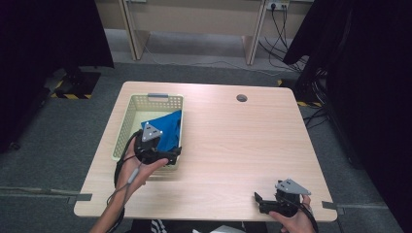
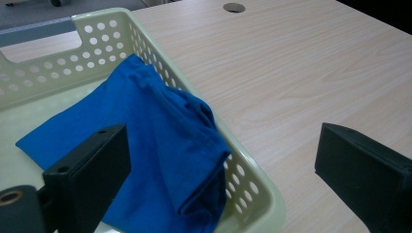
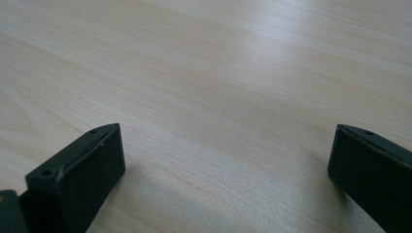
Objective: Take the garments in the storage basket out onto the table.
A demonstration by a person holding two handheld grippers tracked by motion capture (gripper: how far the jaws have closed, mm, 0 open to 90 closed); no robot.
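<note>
From above, the left gripper [image 1: 163,154] and the hand holding it cover the near end of the pale green perforated plastic basket [image 1: 127,118], so the near end of the folded blue cloth [image 1: 167,127] is hidden there. In the left gripper view the cloth's lower edge runs out of frame. The cloth lies inside the basket, draped up against its right wall. The left gripper's jaws stand wide apart with nothing between them, straddling that wall, one jaw over the cloth. The right gripper [image 1: 262,201] sits well away at the near right edge of the light wooden table [image 1: 243,145], jaws wide apart and empty.
</note>
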